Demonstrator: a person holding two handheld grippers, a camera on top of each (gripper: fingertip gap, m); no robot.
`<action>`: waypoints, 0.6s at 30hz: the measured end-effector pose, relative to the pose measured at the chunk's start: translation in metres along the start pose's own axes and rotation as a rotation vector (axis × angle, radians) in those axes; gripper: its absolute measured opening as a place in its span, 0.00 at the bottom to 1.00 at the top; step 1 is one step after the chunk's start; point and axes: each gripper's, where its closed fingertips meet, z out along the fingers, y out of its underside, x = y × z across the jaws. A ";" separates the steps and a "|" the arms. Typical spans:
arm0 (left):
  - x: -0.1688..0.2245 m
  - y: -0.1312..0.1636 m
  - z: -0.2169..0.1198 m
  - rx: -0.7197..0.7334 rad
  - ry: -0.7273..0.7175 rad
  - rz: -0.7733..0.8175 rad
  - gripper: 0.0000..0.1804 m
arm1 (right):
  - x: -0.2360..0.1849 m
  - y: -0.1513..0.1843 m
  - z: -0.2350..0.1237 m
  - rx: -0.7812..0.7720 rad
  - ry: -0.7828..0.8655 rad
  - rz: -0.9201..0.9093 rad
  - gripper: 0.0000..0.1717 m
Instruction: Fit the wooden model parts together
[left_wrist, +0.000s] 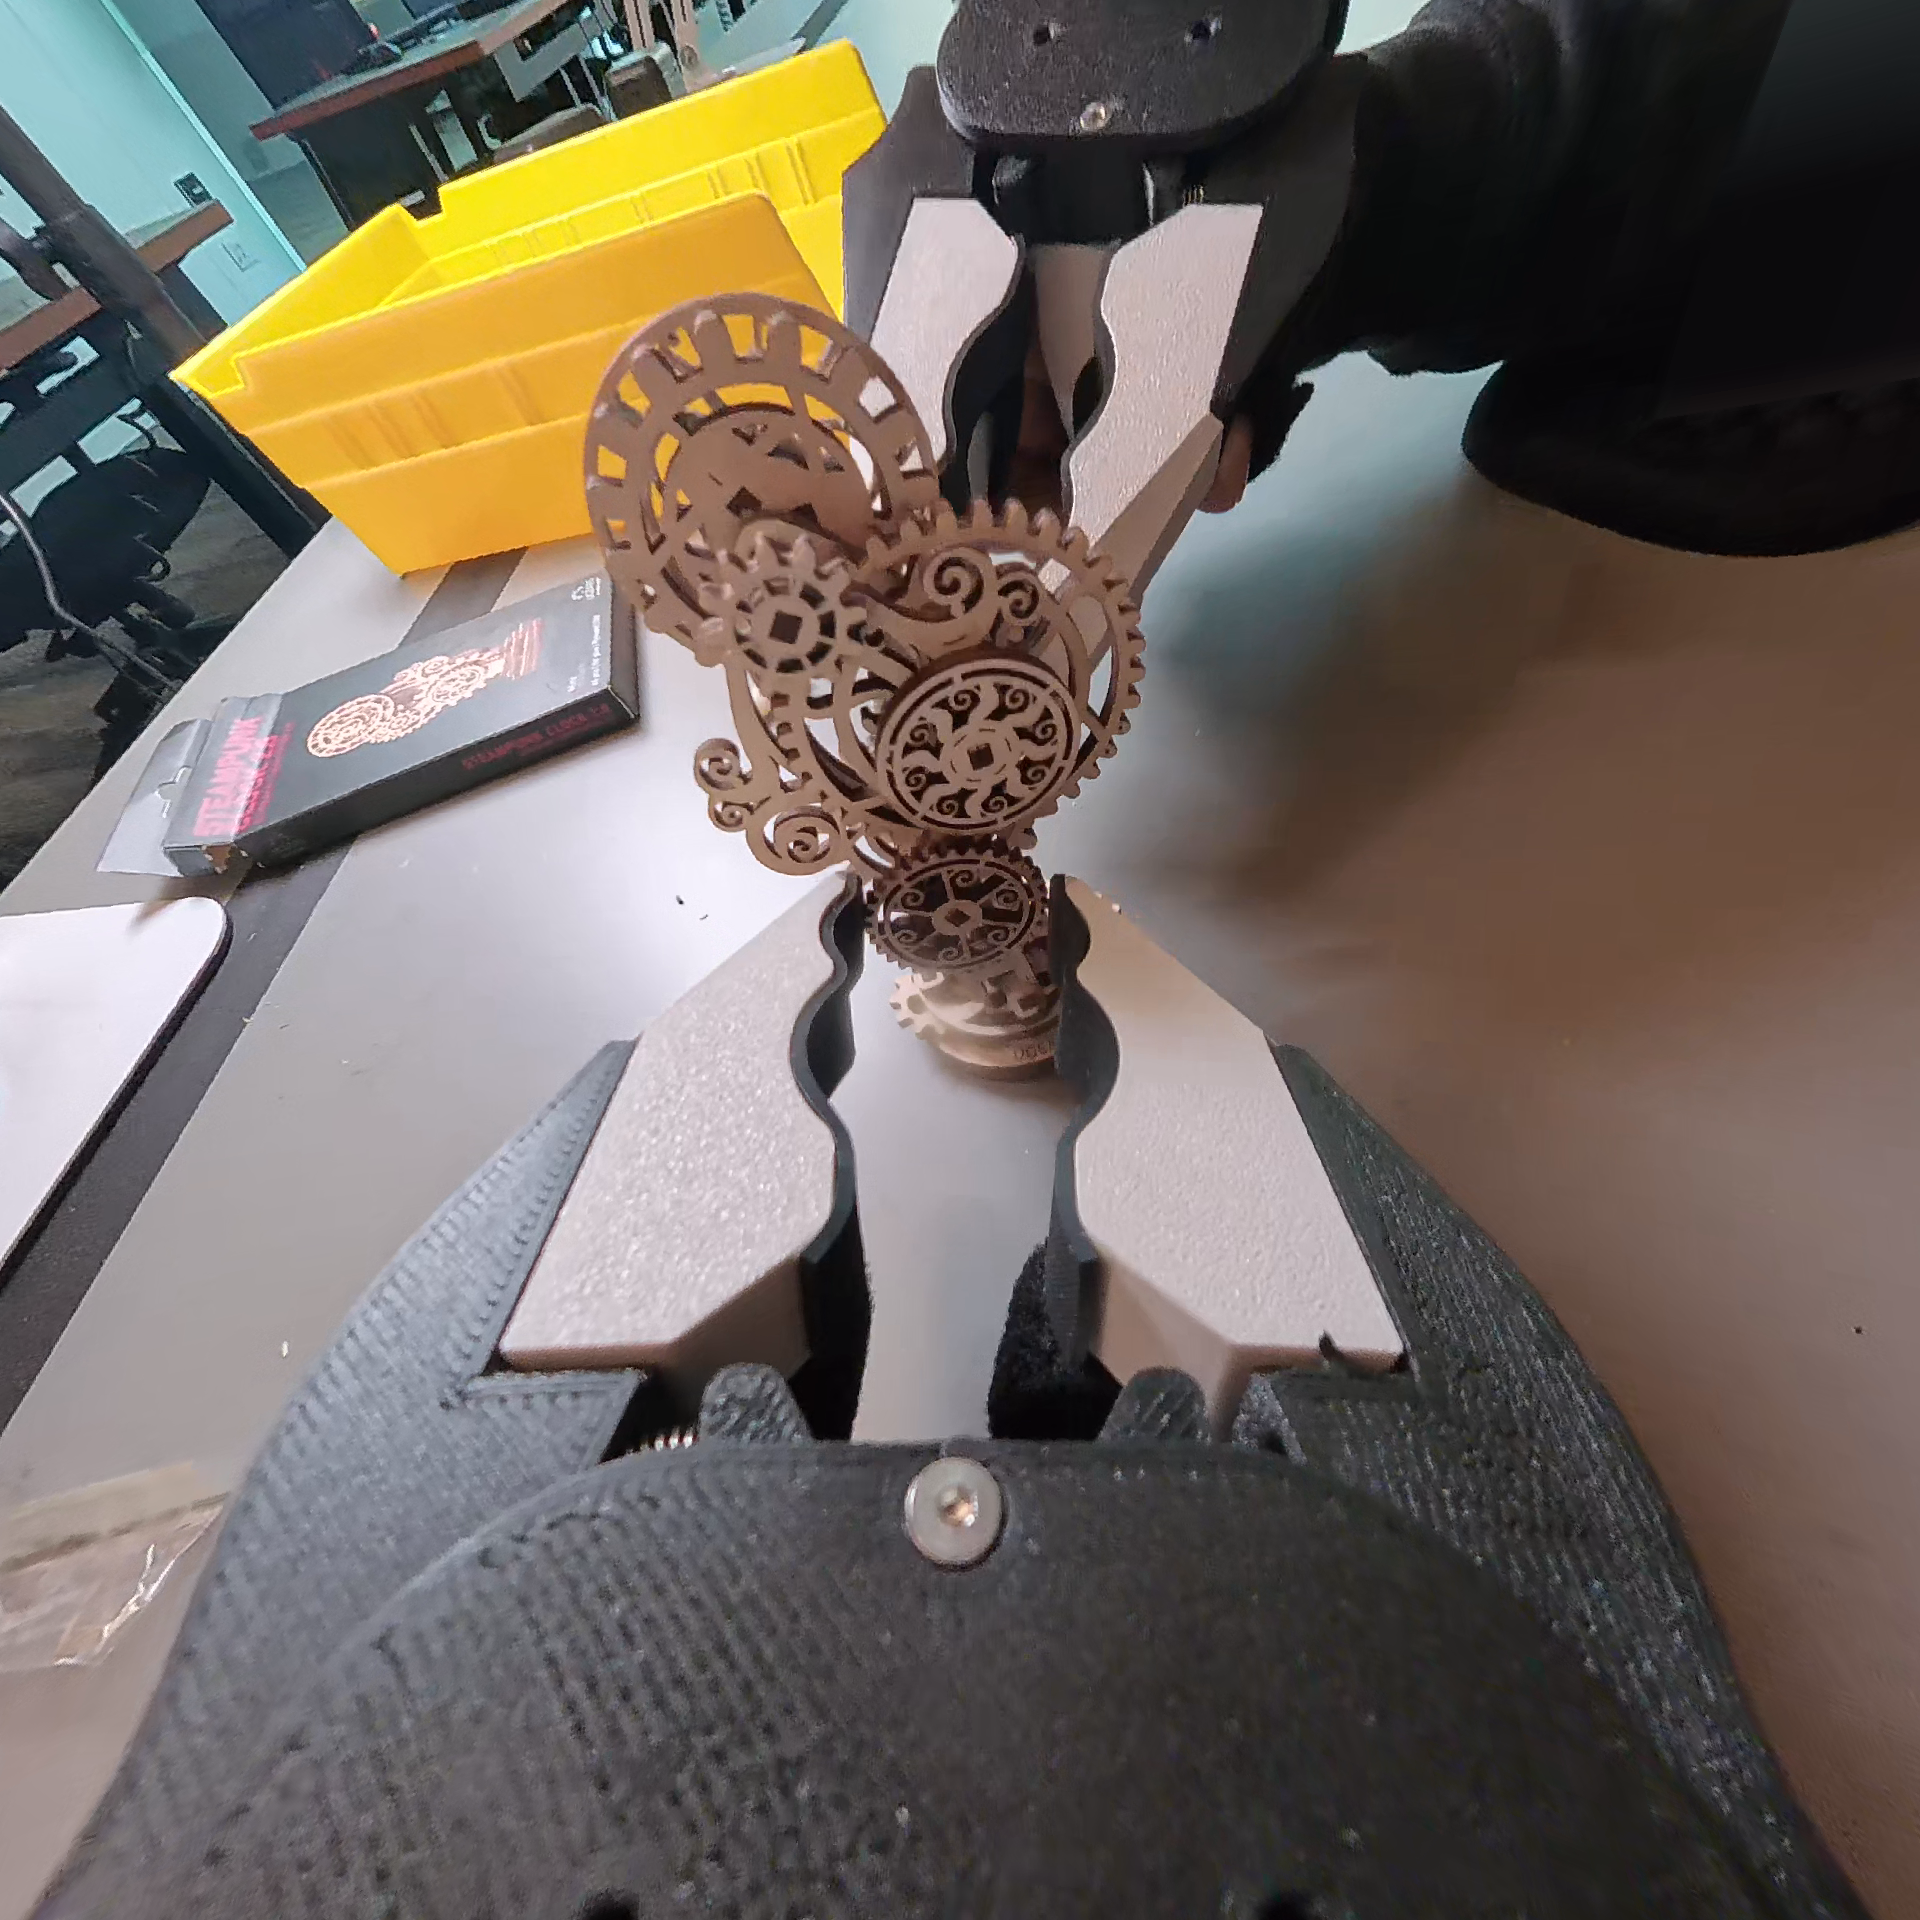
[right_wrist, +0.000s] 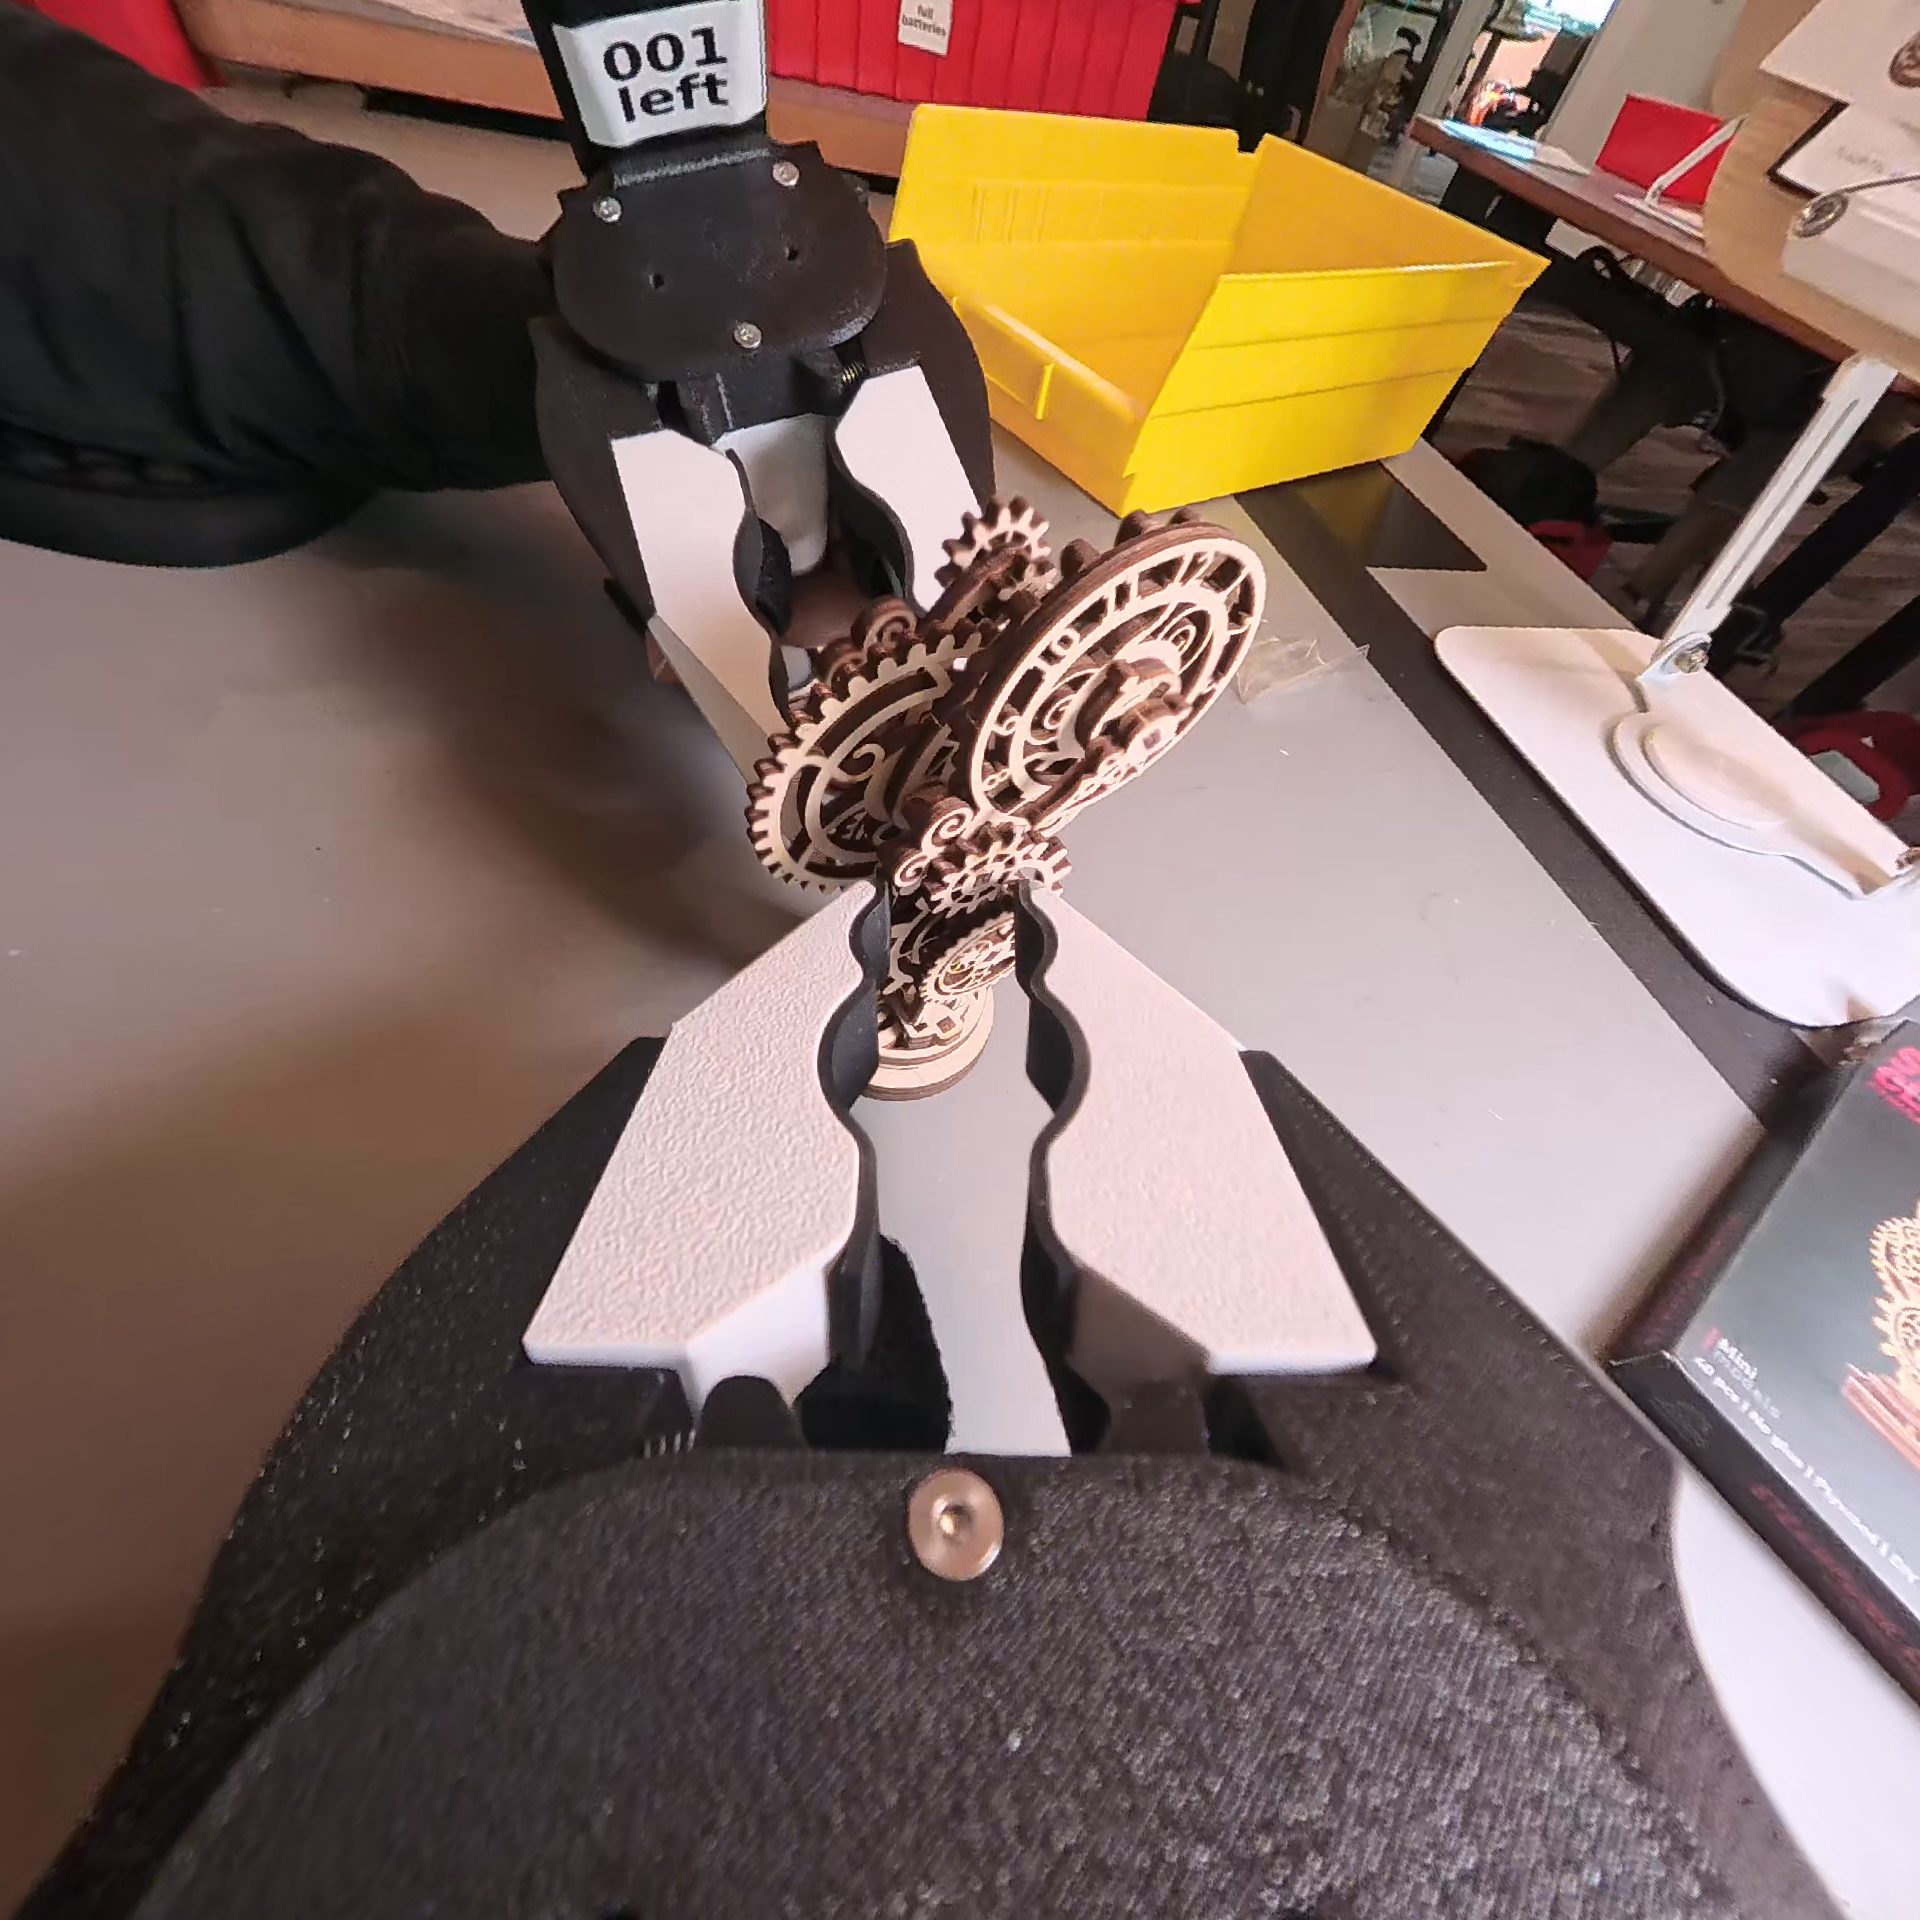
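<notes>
Behind: yellow plastic bin (left_wrist: 436, 416), black flat box (left_wrist: 416, 717). Left gripper (left_wrist: 956, 914) and right gripper (right_wrist: 956, 914) both clamped on pale wooden gear clock model (left_wrist: 883, 644), low on its stem.

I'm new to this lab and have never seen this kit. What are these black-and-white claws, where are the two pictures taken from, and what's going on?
There is no robot here. A person in black gloves holds two handheld grippers, each with two fingers and a camera looking along them. One picture is from the left gripper, the other from the right gripper, and they face each other, so each also shows the other farther off.

Between them is a wooden clock model made of gears. It is tilted, with its round foot on the grey table. Both grippers seem to clamp its lower stem.

Also on the table are a yellow bin, the black kit box and a white stand's base.
</notes>
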 end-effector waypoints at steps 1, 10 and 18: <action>0.001 0.001 0.000 -0.009 -0.001 0.013 0.19 | -0.001 0.000 0.000 -0.001 0.003 -0.012 0.13; 0.003 -0.002 -0.009 -0.017 0.054 -0.035 0.19 | -0.001 0.001 -0.001 -0.025 0.027 -0.081 0.12; -0.009 -0.005 -0.013 0.023 0.059 -0.110 0.18 | -0.001 0.000 0.000 -0.033 0.004 -0.080 0.12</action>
